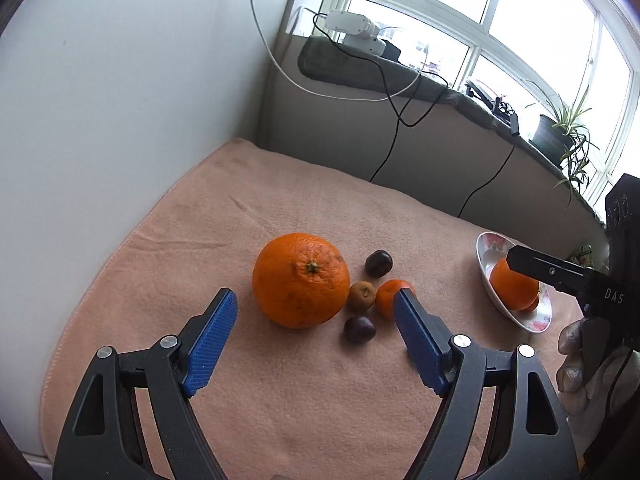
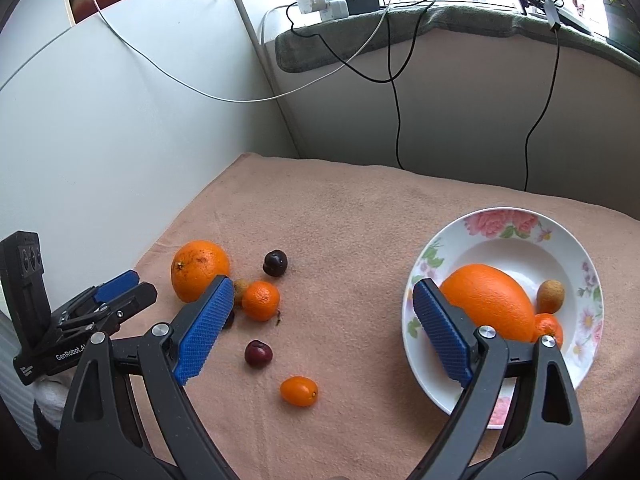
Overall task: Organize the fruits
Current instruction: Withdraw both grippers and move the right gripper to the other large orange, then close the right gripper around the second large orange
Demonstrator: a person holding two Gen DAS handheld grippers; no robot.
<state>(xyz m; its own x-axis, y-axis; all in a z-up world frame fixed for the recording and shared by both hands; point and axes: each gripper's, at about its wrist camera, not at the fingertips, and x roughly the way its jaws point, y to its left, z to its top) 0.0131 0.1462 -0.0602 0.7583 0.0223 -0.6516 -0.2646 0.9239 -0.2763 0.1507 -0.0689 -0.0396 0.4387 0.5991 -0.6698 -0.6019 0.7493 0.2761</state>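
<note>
A large orange [image 1: 301,280] lies on the peach towel [image 1: 280,208], with a small brown fruit [image 1: 361,296], a mandarin [image 1: 387,297] and two dark cherries [image 1: 378,263] [image 1: 359,329] beside it. My left gripper [image 1: 316,316] is open and empty, just short of the orange. My right gripper [image 2: 324,320] is open and empty above the towel. The floral plate [image 2: 500,224] holds an orange [image 2: 490,300], a brown fruit [image 2: 551,296] and a small mandarin [image 2: 549,326]. A kumquat [image 2: 299,390] and a cherry [image 2: 258,353] lie in front of the right gripper.
A white wall [image 1: 120,120] borders the towel on the left. A low grey ledge [image 1: 400,136] with hanging cables stands behind it, under a windowsill with a power strip [image 2: 324,0] and a potted plant [image 1: 560,132].
</note>
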